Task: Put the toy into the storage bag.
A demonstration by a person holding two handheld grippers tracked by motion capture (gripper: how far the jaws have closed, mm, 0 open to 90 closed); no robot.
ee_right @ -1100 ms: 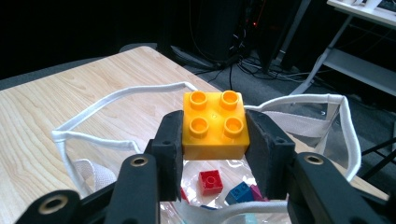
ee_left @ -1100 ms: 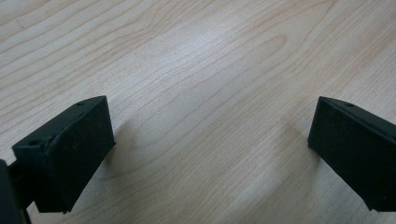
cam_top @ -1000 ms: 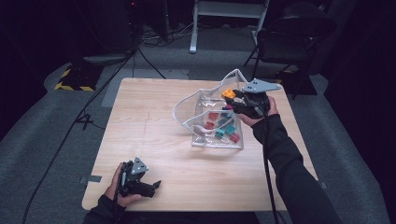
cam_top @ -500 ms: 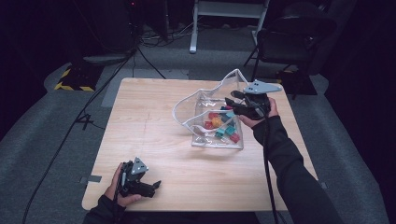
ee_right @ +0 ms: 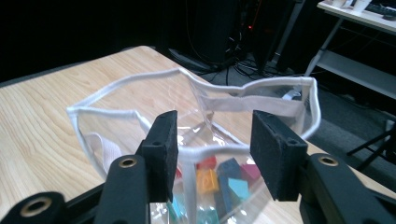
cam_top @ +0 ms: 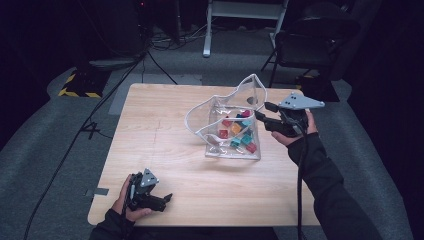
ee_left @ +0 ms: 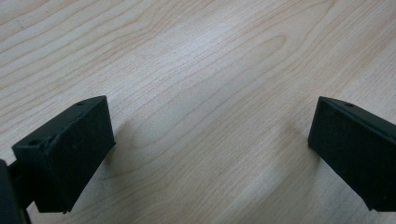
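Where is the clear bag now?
In the high view, the bag stands right of the table's centre, just left of the right gripper.

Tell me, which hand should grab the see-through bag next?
The right gripper: it sits at the bag's rim, fingers just opening. The left gripper rests far off at the table's near edge.

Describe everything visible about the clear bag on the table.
The clear bag is soft transparent plastic edged with white piping, with white strap handles. It stands open-mouthed and slumped on the right half of the wooden table. Small coloured blocks, red, orange, teal and pink, lie loose in its bottom. The right hand-held gripper is at its right rim, jaws just opened, with nothing pinched between them.
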